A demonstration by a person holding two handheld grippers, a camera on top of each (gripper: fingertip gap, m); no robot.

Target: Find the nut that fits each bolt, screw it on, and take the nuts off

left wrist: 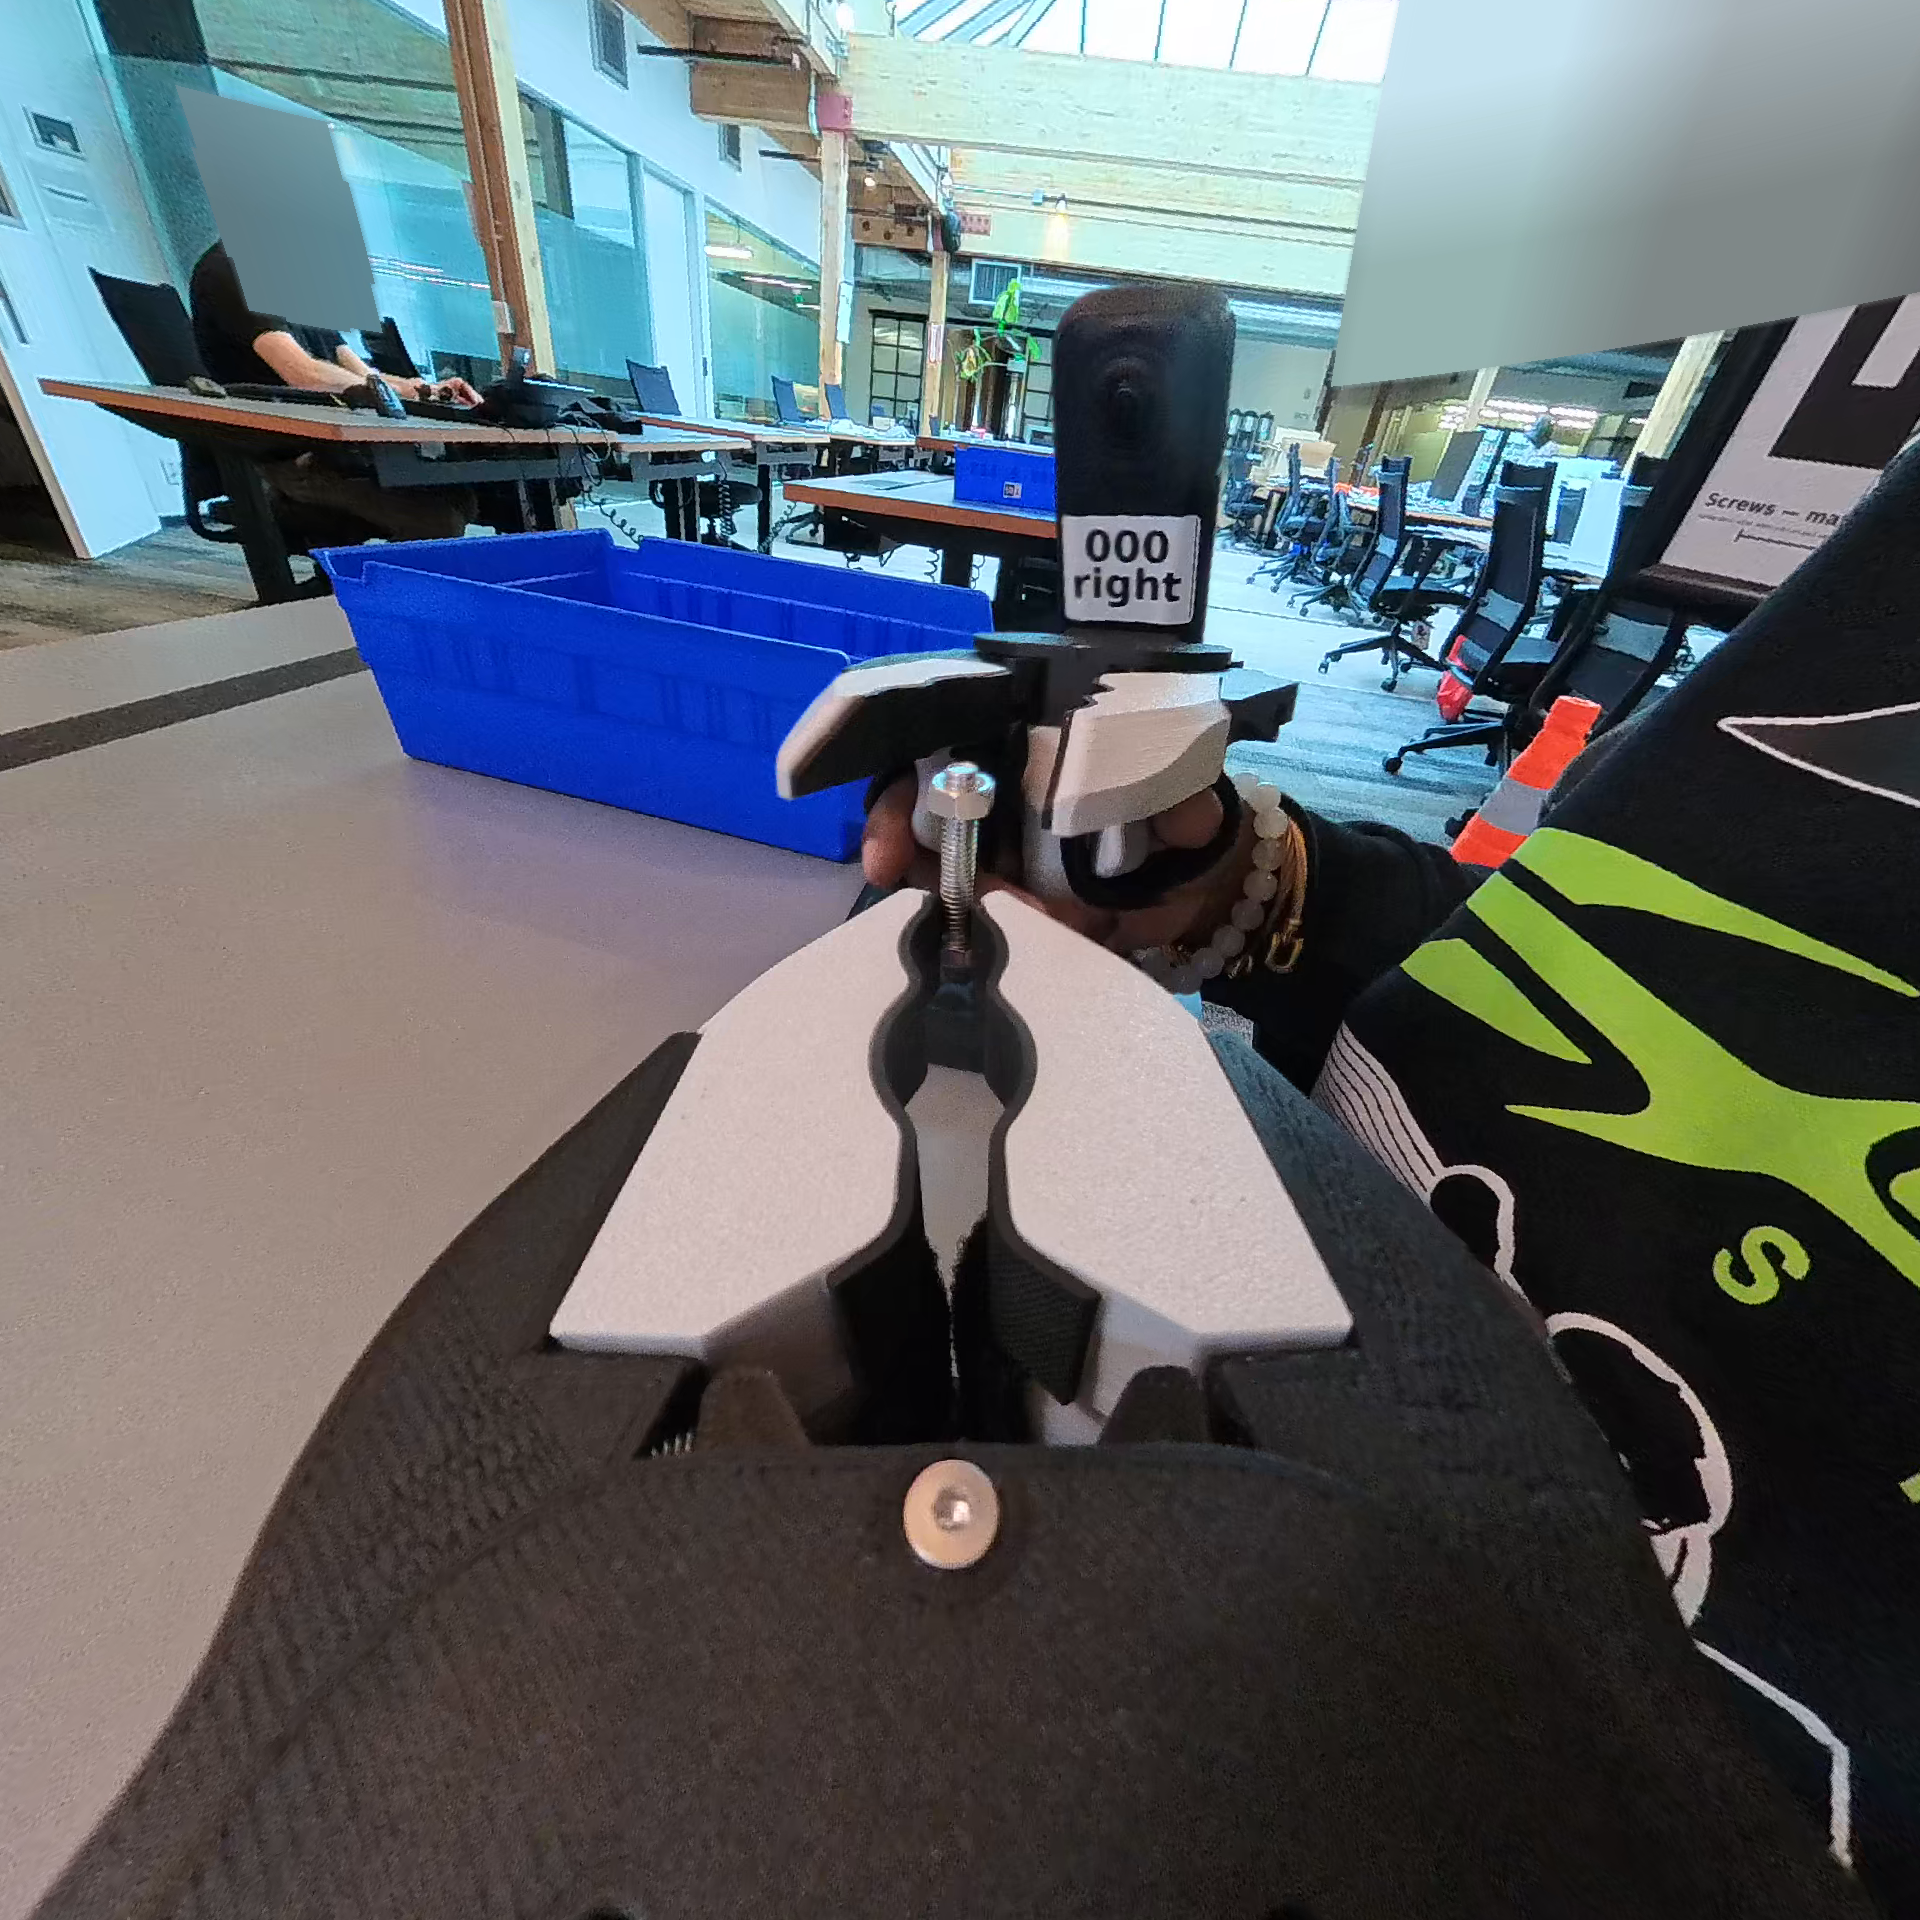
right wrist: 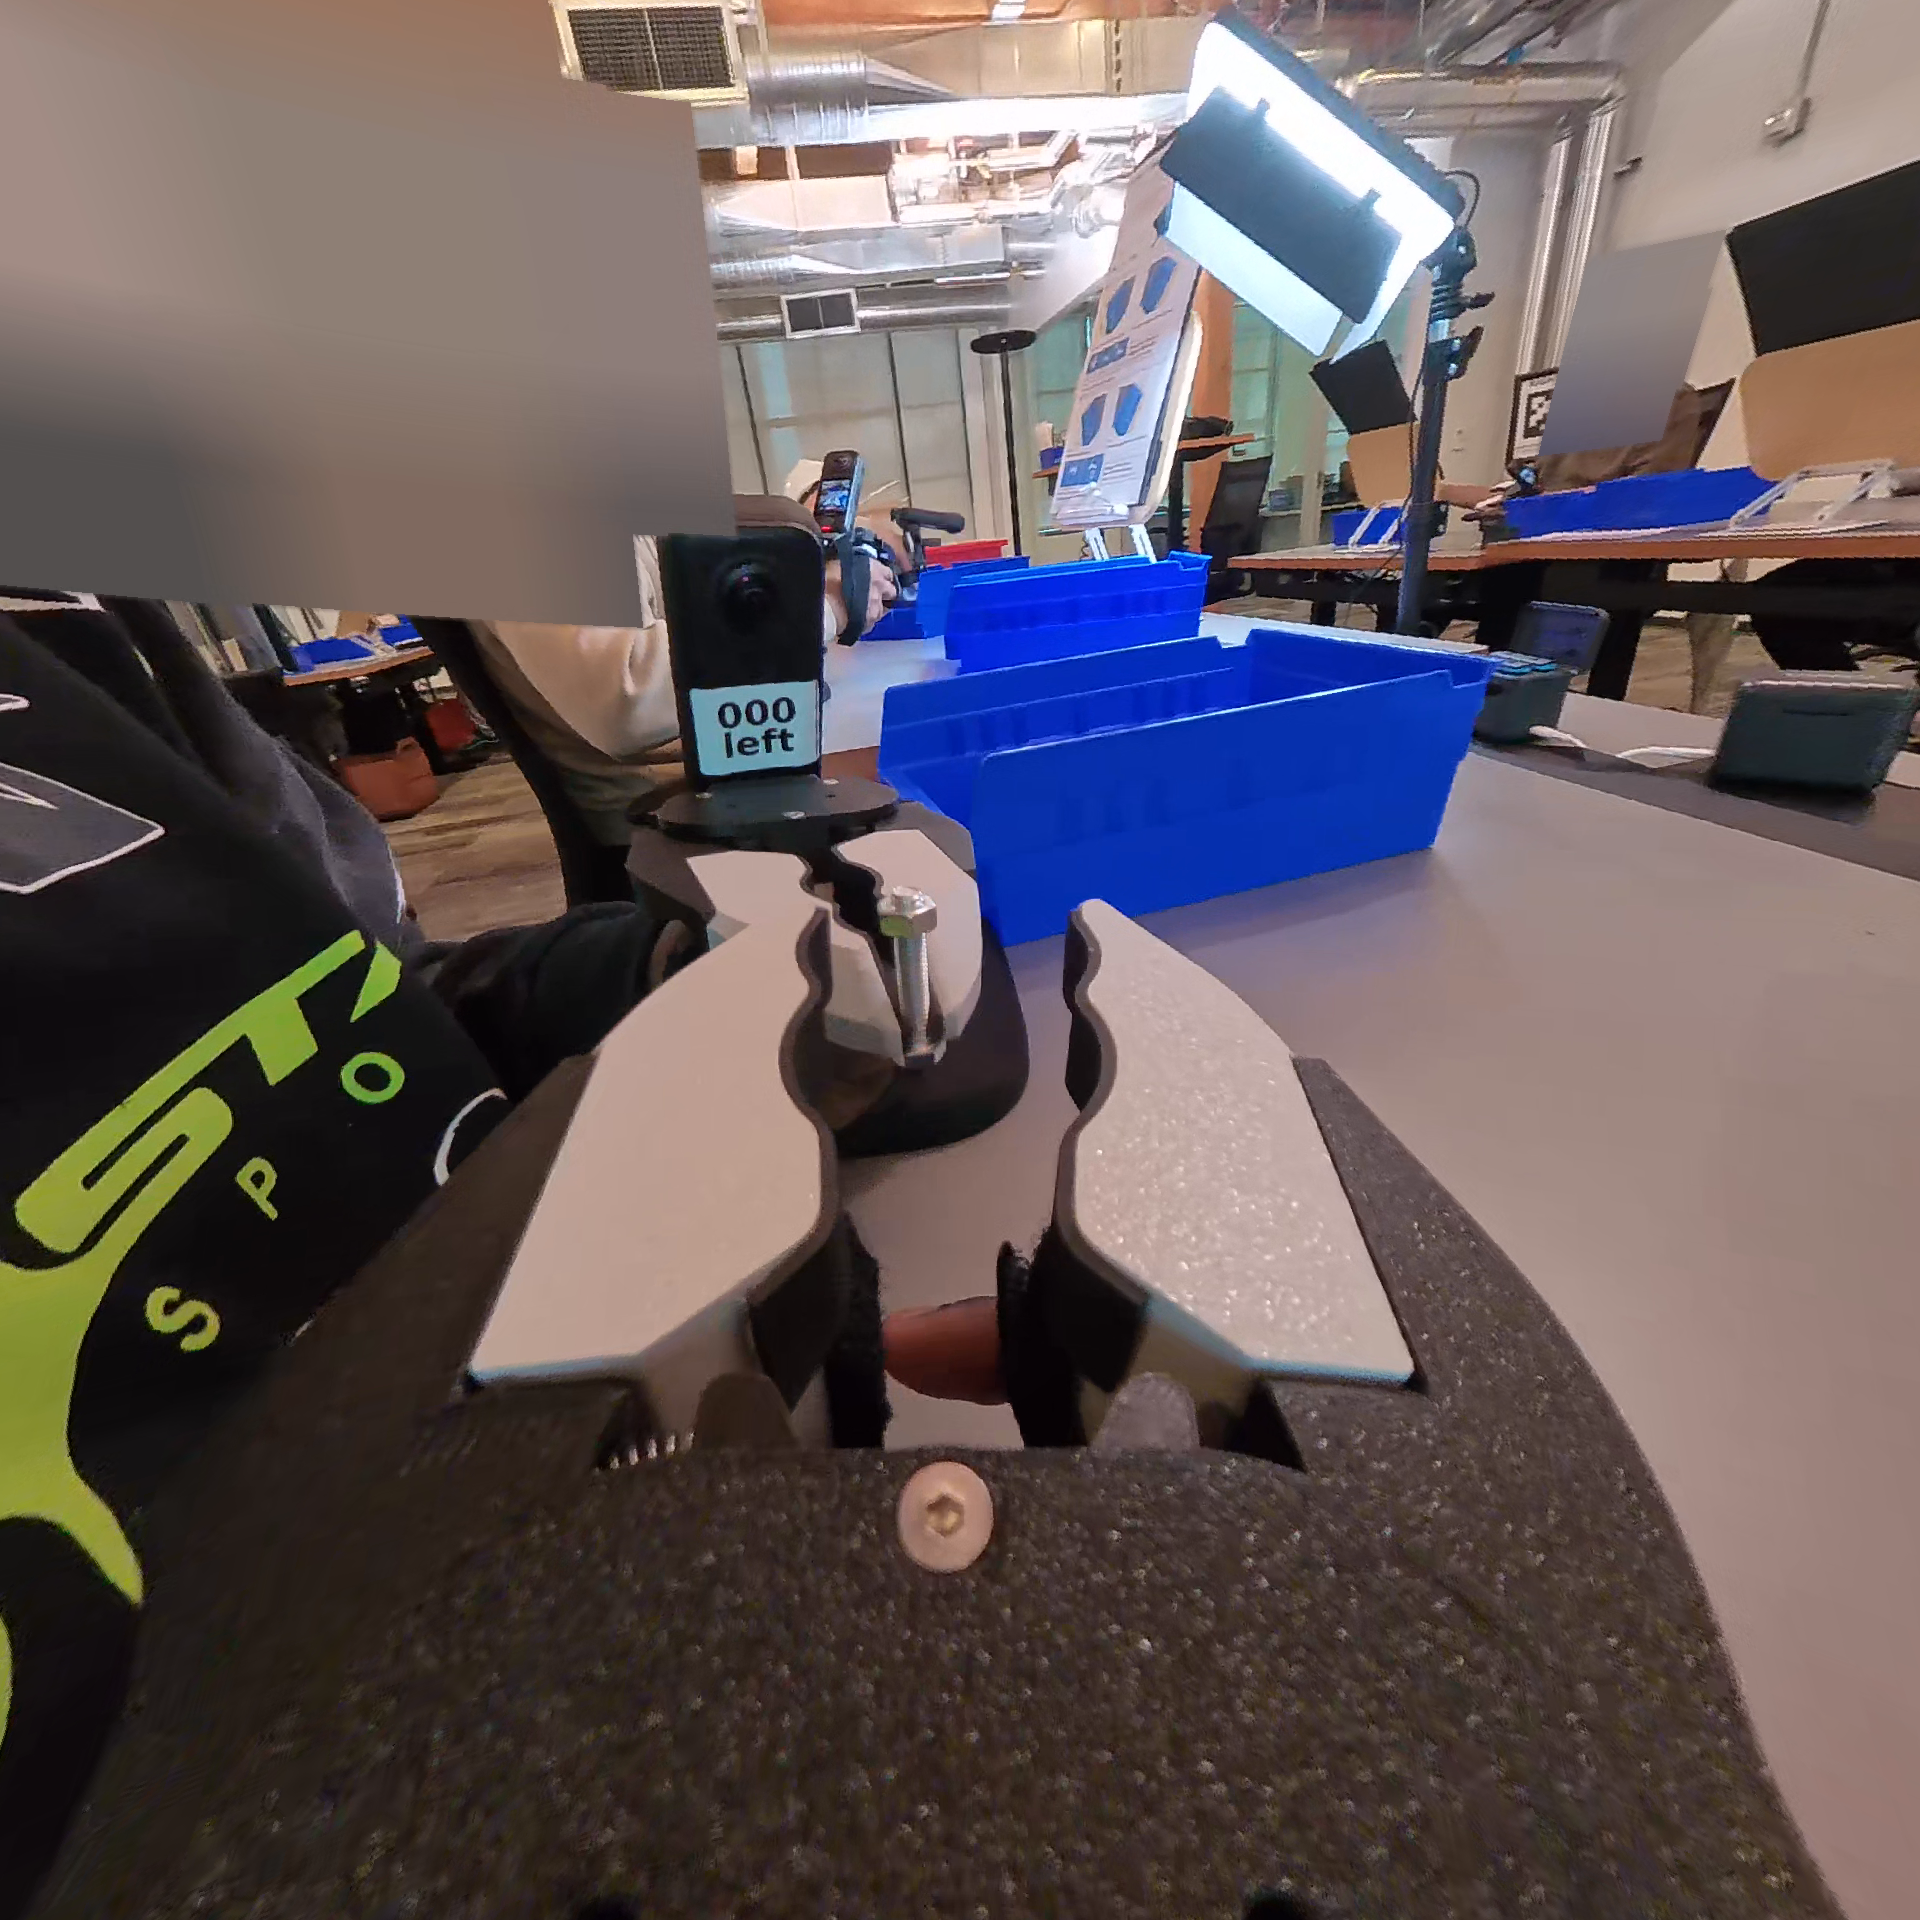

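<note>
The bolt (left wrist: 956, 862) is being held upright by the left gripper (left wrist: 954, 914); the nut (left wrist: 961, 795) is being faced by the open, empty right gripper (right wrist: 940, 997).

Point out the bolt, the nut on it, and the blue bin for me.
bolt (left wrist: 954, 883): left wrist view, on the threaded shank above the closed fingertips.
nut (left wrist: 960, 795): left wrist view, on the hex face near the bolt's top end.
blue bin (right wrist: 1195, 821): right wrist view, on its near outer wall.

Hiding between the left gripper's (left wrist: 954, 914) closed fingertips: the bolt's (left wrist: 957, 871) lower end (head unseen). Running past the frame edge beyond the tool: the blue bin (left wrist: 623, 665).
</note>
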